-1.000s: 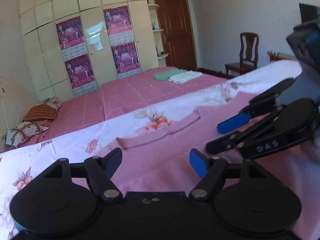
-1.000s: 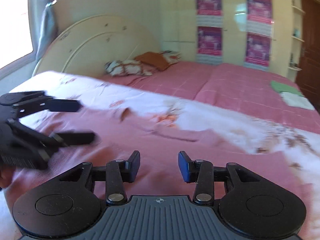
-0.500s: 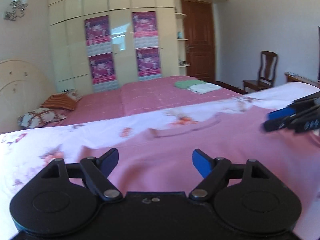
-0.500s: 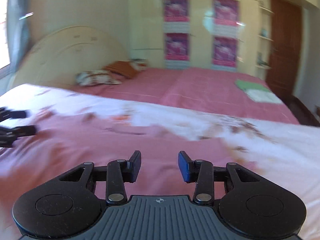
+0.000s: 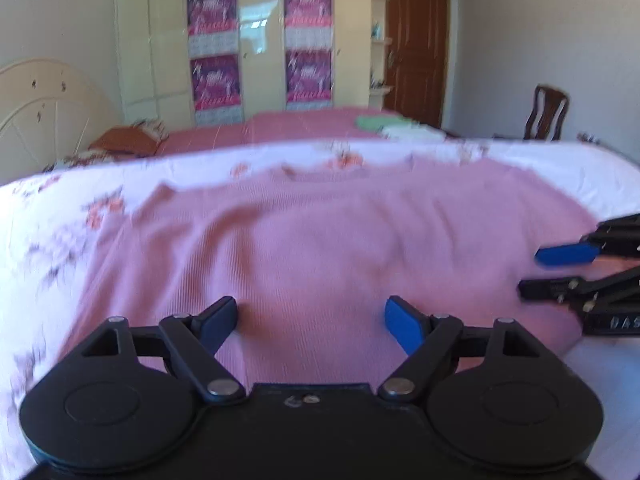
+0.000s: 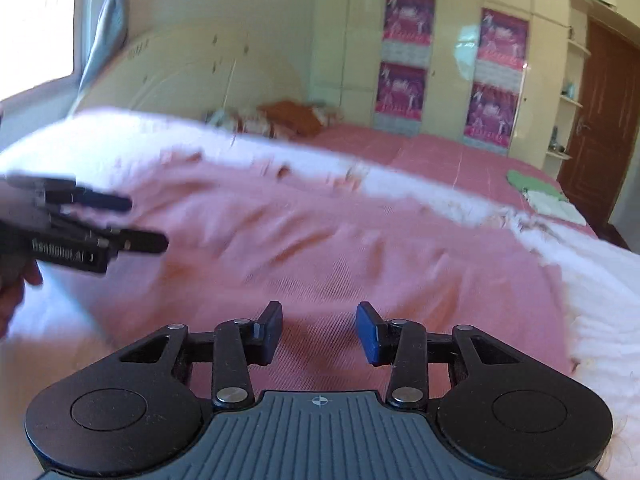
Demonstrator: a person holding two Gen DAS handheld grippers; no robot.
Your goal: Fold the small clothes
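A pink ribbed knit sweater [image 5: 320, 240] lay spread flat on a white sheet [image 5: 60, 216] printed with orange flowers, its rounded neckline toward the far side and its hem nearest the tools. The knit showed fine vertical ribs and a few soft creases across the chest.

Over the near left part of the sweater, the left tool [image 5: 310, 318] hovered with its black arms spread wide; its jaws had just been opening, and only the cloth below showed between the blue pads, which pressed on nothing. It was released.

Over the near right part, the right tool [image 6: 319, 330] hung with its flat blue pads partly apart, a clear gap between them and nothing gripped. It too was released.

Beyond the sheet stretched a pink checked bedspread [image 6: 440, 160], with patterned and orange pillows [image 6: 288, 118] against a curved cream headboard [image 6: 180, 76] at the far left. A folded green cloth [image 5: 378, 121] and a white one [image 5: 412, 133] lay on the far right of the bed. Glossy cream wardrobe doors [image 5: 160, 40] carried four purple posters [image 5: 212, 8], and a brown wooden door [image 5: 416, 40] and a dark wooden chair [image 5: 548, 114] stood at the far right.
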